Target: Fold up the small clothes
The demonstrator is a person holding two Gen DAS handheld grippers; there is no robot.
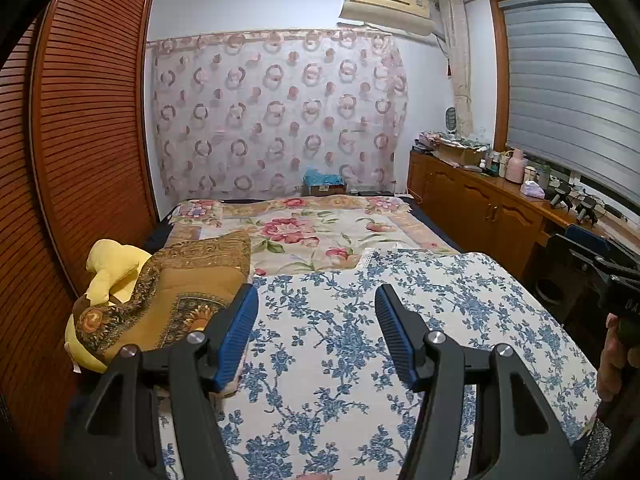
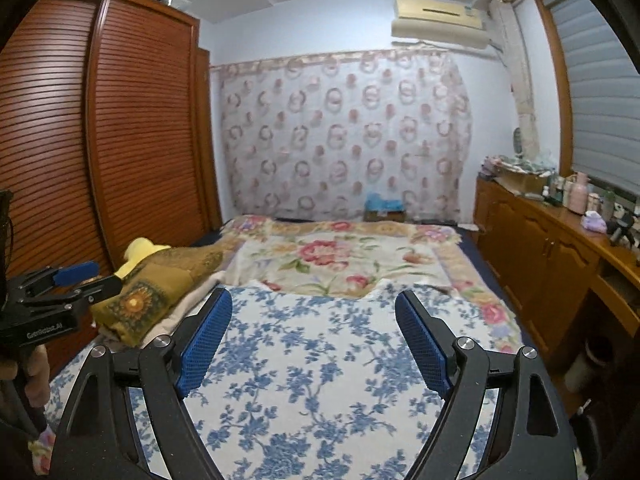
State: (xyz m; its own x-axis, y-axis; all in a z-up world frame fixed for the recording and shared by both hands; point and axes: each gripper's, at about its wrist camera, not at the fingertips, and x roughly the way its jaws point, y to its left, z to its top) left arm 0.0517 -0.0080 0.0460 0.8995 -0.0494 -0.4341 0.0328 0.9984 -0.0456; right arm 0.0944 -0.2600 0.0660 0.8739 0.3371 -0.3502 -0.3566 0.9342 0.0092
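A white cloth with blue flowers [image 1: 360, 344] [image 2: 320, 360] lies spread flat on the bed, right below both grippers. My left gripper [image 1: 317, 294] hovers over it, open, with nothing between its blue pads. My right gripper [image 2: 314, 298] hangs over the same cloth, open wide and empty. At the bed's left edge sits a folded brown and gold patterned cloth [image 1: 180, 292] [image 2: 160, 280], with a yellow garment [image 1: 112, 268] [image 2: 142, 250] under and behind it. Each gripper shows in the other view: the right gripper [image 1: 612, 276] at the right edge, the left gripper [image 2: 76, 274] at the left edge, open, held in a hand.
A blanket with red flowers [image 1: 312, 236] covers the far half of the bed. A slatted wooden wardrobe [image 1: 80, 140] stands along the left. A wooden cabinet [image 1: 480, 204] with bottles and clutter runs along the right under the window. A cardboard box [image 1: 324, 188] sits beyond the bed.
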